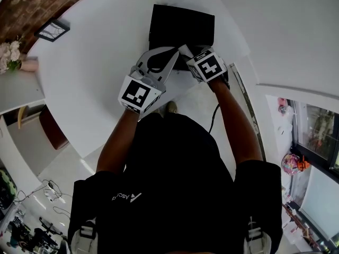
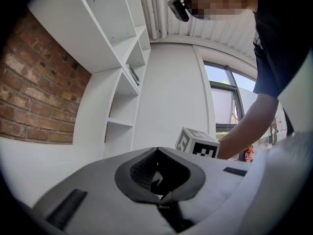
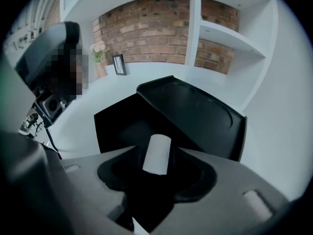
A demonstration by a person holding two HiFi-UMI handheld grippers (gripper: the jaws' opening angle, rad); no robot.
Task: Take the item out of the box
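Observation:
A black box [image 1: 181, 28] lies open at the far middle of the white table [image 1: 95, 73]; its lid [image 3: 195, 114] leans back to the right. In the right gripper view a small white cylinder [image 3: 157, 155] stands between the jaws of my right gripper [image 3: 157, 150], in front of the box's dark opening [image 3: 122, 126]. A narrow gap shows on each side of it, so the jaws are open. My left gripper [image 2: 156, 150] is shut on nothing and points up at the room. In the head view the left gripper [image 1: 172, 52] and right gripper [image 1: 186, 51] meet at the box's near edge.
A framed picture [image 1: 52, 29] and flowers [image 1: 9, 54] sit at the far left by the brick wall. White shelves [image 2: 122, 58] rise behind the table. A cable [image 1: 213, 118] hangs by the person's right arm. A brown seat [image 1: 50, 126] stands left of the table.

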